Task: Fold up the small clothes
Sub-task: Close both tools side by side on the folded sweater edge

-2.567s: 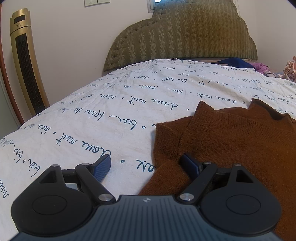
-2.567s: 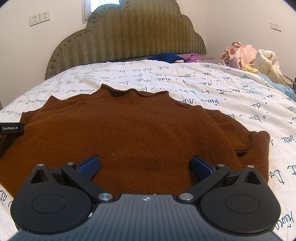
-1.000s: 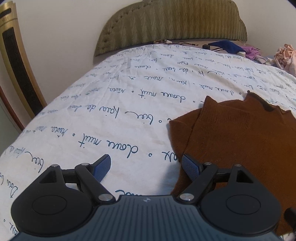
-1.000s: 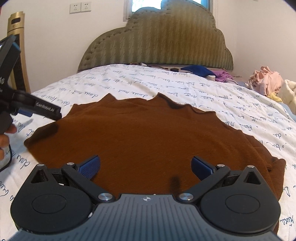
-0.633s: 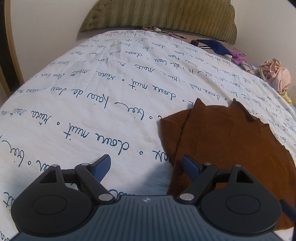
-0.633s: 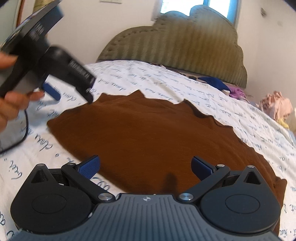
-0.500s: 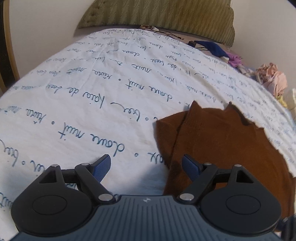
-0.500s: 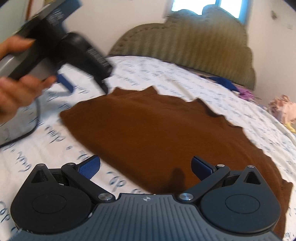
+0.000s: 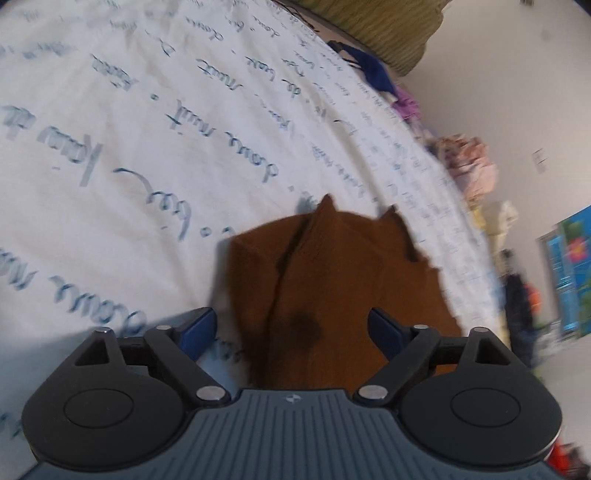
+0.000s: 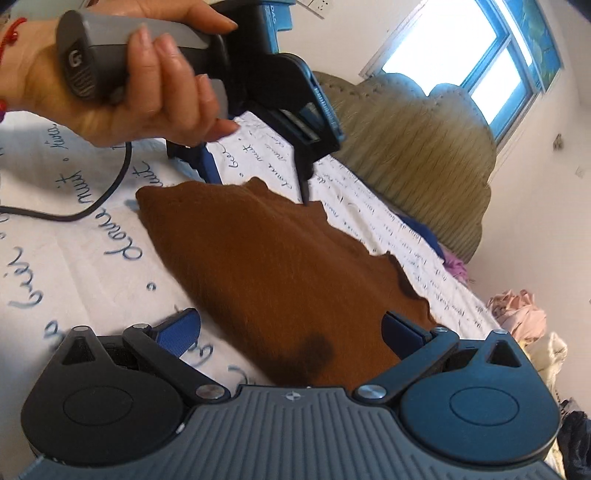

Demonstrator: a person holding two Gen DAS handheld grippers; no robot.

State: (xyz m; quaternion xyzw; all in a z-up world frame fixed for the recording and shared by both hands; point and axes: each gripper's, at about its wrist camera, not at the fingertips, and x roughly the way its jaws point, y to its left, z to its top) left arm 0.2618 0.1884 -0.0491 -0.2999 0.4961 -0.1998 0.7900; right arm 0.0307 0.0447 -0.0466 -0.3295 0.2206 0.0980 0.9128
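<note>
While both grippers, left gripper (image 9: pixel 290 328) and right gripper (image 10: pixel 291 328), gape empty, your sweater (image 10: pixel 266 258) runs upper-left to lower-right, left nearer its shoulder.

Your left tool's (image 9: pixel 291 330) camera looks down close over the bed (image 9: pixel 147 129), tilted, toward the headboard (image 9: pixel 388 29). Your right tool's (image 10: pixel 290 332) camera, rolled sideways, faces the same headboard (image 10: pixel 413 147). Both share the brown sweater (image 9: pixel 332 280).
</note>
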